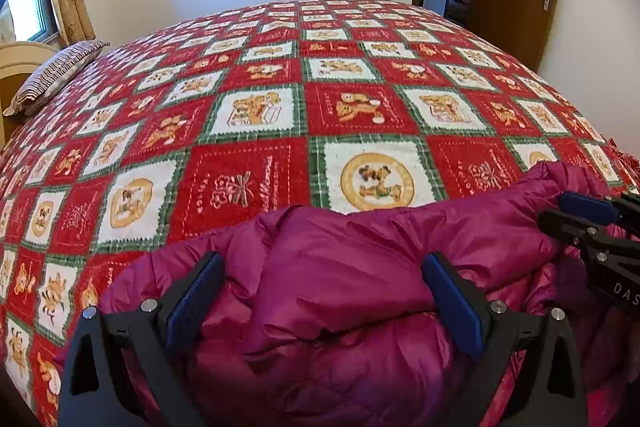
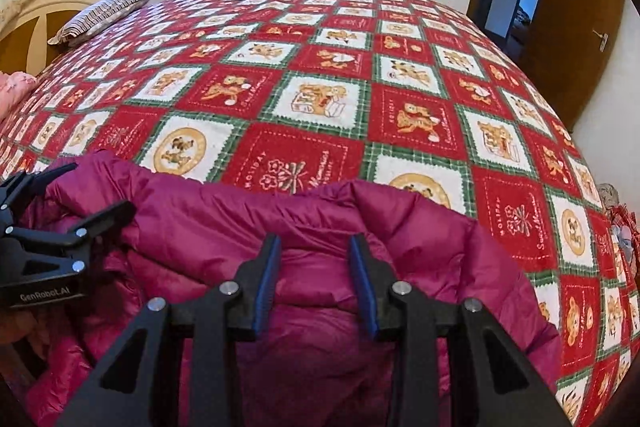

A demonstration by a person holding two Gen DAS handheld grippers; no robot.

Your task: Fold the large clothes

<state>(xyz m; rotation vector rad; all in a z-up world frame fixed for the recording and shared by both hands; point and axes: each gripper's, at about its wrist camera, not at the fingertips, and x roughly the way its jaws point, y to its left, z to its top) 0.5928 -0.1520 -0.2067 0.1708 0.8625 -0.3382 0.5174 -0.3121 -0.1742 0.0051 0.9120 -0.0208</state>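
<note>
Left wrist view: both my jaws gape over the puffy jacket (image 1: 352, 267), whose slick fabric may slip when pinched.

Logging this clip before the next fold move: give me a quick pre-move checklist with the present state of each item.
1. Left claw open around a jacket fold: ok, fingers spread wide.
2. Right claw open: ok, narrower gap, jacket bulging between the pads.
3. Either claw actually clamping fabric: not ok, neither is shut.
4. Jacket lies flat: not ok, it is bunched and puffy at the near edge of the bed.
5. Free bed space beyond the jacket: ok, the blanket is bare up to the pillow.
6. Zipper and sleeves located: cannot tell, hidden in the folds.
</note>
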